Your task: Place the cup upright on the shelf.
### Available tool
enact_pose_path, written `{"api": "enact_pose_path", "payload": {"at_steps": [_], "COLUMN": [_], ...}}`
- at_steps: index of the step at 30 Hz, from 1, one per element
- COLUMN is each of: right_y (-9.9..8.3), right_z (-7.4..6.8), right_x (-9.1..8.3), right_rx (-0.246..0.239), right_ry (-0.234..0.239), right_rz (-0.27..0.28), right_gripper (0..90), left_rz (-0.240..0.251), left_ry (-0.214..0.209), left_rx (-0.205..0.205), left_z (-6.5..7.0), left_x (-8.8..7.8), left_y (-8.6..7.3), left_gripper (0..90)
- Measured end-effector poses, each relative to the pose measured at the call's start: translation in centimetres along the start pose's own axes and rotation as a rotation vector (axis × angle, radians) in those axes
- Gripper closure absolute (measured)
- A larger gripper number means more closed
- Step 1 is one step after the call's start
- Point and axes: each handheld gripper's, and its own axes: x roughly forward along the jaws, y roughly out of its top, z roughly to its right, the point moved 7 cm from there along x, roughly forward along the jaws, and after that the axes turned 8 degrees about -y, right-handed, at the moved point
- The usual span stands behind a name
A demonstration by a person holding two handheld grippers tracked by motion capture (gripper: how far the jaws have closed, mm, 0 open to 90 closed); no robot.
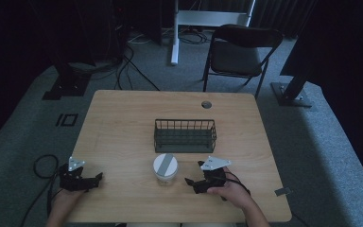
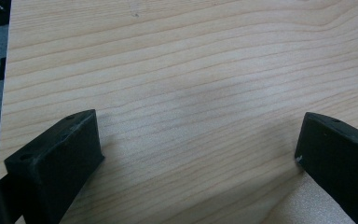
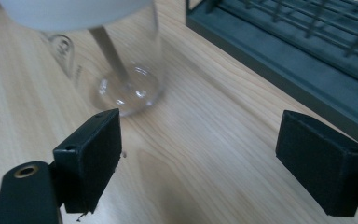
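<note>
1. Resting at the near edge of the wooden counter point(image 1: 123, 123), the left gripper point(image 1: 96, 179) holds nothing, jaws wide apart; the right gripper point(image 1: 193, 184) likewise gapes empty.
2. Between them stands a clear jar point(image 1: 165, 169) with a white lid, just in front of the wire basket point(image 1: 185, 135).
3. Approaching low, the right gripper could nudge the light jar over or into the basket; judgement only.

My high view is dim, far corners black. Both gripper views brighter, soft. The jar point(image 3: 116, 60) is blurred up close; faint shadows on the table point(image 2: 191, 70).
</note>
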Motion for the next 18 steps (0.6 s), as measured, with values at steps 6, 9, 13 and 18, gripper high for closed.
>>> {"api": "enact_pose_path", "payload": {"at_steps": [6, 9, 13, 18], "right_y": [0.5, 0.7, 1.0, 1.3], "right_z": [-1.3, -1.9, -2.5, -3.2], "right_x": [0.4, 0.7, 1.1, 1.6], "right_rx": [-0.027, -0.038, -0.045, -0.052], "right_ry": [0.039, 0.054, 0.070, 0.089], "right_rz": [0.016, 0.019, 0.024, 0.033], "right_gripper": [14.1, 14.1, 14.1, 14.2], "left_rz": [0.001, 0.000, 0.000, 0.001], "left_ry": [0.000, 0.000, 0.000, -0.003], "left_rx": [0.001, 0.001, 0.001, 0.005], "left_z": [0.0, 0.0, 0.0, 0.0], "left_x": [0.0, 0.0, 0.0, 0.0], "left_y": [0.0, 0.0, 0.0, 0.0], "left_gripper": [0.4, 0.4, 0.4, 0.4]}}
